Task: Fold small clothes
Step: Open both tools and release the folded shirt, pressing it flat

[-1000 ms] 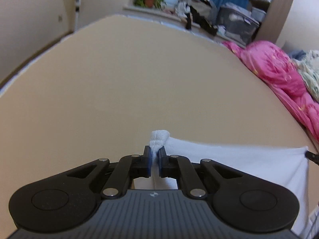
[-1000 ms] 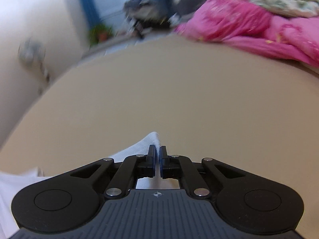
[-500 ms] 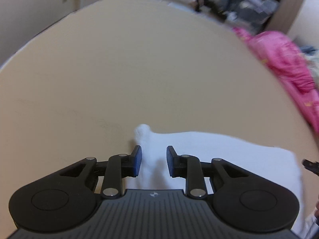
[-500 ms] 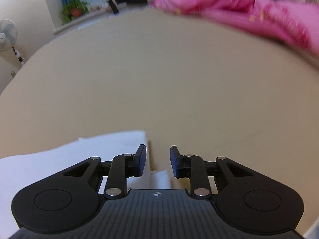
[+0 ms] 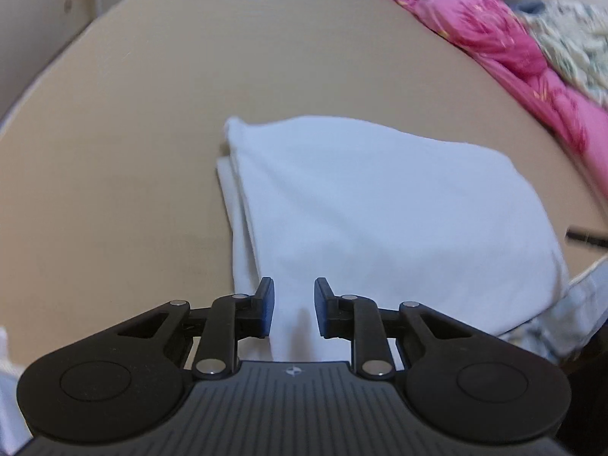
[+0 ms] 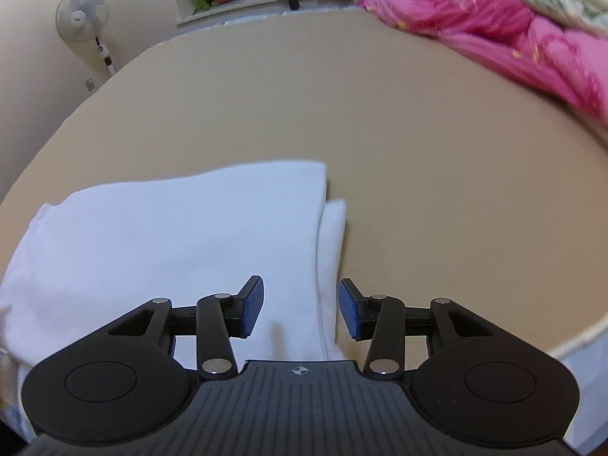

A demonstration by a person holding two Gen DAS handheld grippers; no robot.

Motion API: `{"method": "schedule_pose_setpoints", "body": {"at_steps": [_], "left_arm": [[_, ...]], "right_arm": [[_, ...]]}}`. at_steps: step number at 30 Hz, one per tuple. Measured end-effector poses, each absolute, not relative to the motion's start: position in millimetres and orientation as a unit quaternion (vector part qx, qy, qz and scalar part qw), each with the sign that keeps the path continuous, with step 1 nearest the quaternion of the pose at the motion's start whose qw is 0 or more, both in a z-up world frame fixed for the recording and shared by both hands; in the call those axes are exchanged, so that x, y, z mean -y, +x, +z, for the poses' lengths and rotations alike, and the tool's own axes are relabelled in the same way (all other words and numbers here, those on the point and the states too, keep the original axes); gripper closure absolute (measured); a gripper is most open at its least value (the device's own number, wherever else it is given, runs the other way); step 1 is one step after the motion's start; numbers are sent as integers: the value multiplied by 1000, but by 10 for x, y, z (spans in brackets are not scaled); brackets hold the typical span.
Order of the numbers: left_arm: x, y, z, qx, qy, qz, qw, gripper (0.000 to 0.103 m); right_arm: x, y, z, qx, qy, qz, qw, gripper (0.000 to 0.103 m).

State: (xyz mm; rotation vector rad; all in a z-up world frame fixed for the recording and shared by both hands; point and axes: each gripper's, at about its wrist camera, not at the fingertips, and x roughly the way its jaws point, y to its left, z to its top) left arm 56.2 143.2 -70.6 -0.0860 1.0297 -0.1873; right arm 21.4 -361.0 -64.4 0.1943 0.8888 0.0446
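Left hand-held gripper [image 5: 290,313] is narrowly parted and closing; right hand-held gripper [image 6: 300,311] is opening wider. Both hold nothing, poised over the folded white cotton garment [image 5: 380,209] ahead.

Folded white cloth garment [image 5: 380,220] on tan bed surface [image 5: 133,133], frame centre; second layer under it protrudes at left edge. Pink crumpled quilt [image 5: 513,49] upper right. White standing fan [image 6: 83,11] upper left, right wrist view.
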Motion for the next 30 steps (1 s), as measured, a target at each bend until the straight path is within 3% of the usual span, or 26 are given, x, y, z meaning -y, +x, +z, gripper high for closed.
{"method": "schedule_pose_setpoints", "body": {"at_steps": [5,10,12,20,24,26,30], "left_arm": [[-1450,492,-749,-507,-25,-100,856,78],[-1450,676,-1180,-594,-2,-43,803,78],[-1526,677,-1168,-590,-26,-44,806,76],[-2104,693,-899,-520,-210,-19,828,75],[-2074,726,-938,-522,-207,-18,827,67],[-2009,740,-936,-521,-199,-18,830,55],[-1918,772,-966,-526,-191,-17,829,53]], "right_arm": [[3629,113,-762,-463,74,43,882,59],[3589,98,-1053,-532,18,28,846,64],[3570,95,-1152,-547,-10,18,837,64],[3860,-69,-656,-417,61,-42,906,61],[4097,-2,-649,-407,138,-78,900,61],[4175,32,-673,-408,176,-77,893,61],[4149,24,-692,-408,185,-68,891,61]]}}
